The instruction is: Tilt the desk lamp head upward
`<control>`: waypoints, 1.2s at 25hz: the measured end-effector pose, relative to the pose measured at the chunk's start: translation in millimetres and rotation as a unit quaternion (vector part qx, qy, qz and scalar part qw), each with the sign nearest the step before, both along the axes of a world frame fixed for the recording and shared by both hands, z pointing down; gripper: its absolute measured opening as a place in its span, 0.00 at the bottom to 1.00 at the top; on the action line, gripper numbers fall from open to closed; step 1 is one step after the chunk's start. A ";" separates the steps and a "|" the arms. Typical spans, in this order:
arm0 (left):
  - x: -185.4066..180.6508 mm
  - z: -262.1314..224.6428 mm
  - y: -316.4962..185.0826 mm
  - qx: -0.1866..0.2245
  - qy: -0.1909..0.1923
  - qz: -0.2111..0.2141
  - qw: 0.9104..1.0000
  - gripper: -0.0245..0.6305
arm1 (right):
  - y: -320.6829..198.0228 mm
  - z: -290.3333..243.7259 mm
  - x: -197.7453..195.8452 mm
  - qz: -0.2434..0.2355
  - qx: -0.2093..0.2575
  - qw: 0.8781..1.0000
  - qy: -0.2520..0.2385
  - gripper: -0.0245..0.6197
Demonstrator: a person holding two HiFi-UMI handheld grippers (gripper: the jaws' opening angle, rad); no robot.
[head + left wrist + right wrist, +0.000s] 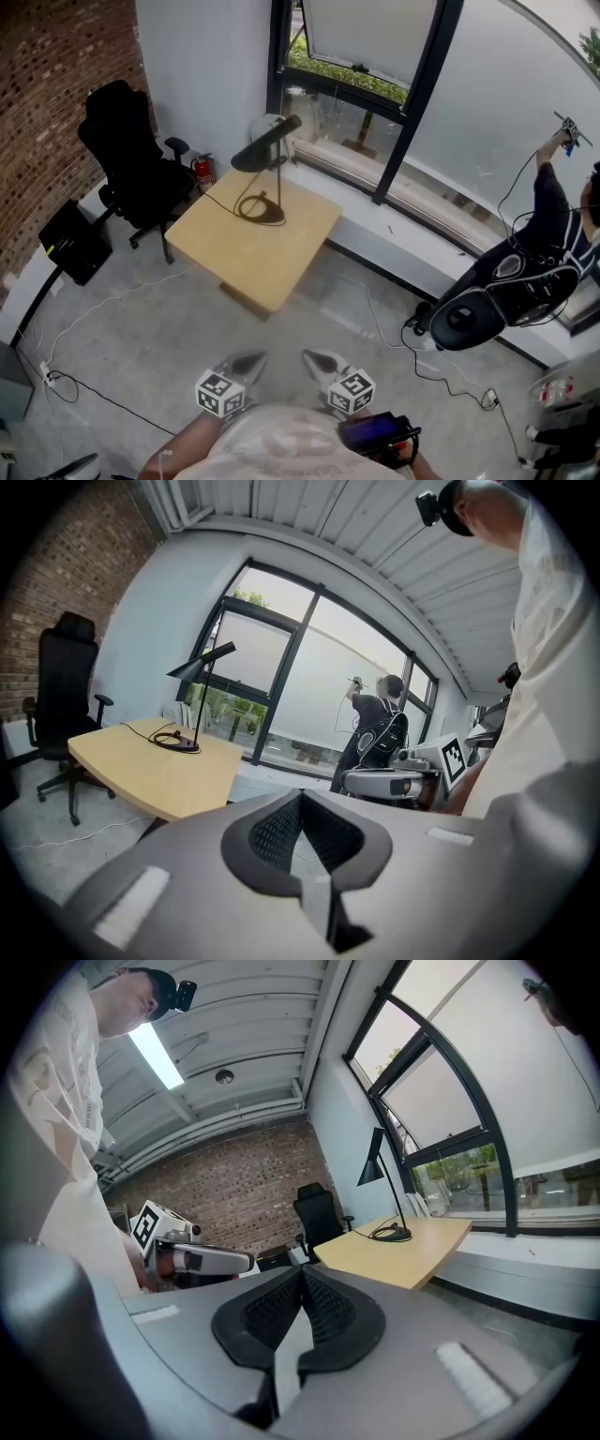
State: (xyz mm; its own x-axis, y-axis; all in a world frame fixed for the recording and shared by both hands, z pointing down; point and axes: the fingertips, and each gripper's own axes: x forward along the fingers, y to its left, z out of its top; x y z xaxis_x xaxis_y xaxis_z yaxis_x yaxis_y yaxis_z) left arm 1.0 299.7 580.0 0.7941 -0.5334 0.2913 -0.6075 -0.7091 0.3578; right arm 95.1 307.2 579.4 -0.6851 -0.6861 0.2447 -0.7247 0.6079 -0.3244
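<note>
Toward the far corner of the desk [272, 267] the desk lamp [265, 150] is standing, head sloping down; well apart from it, the left gripper [246, 367] and right gripper [320, 362] are hovering clenched, both empty.

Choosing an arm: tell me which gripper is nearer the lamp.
Left, narrowly. The left gripper is almost straight in front of the lamp, the right gripper further right; both far from it.
</note>
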 end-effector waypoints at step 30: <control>-74.9 17.7 -7.0 -0.017 0.008 -0.059 0.998 0.04 | -11.3 18.5 -51.4 -0.028 -0.021 0.999 0.013 0.06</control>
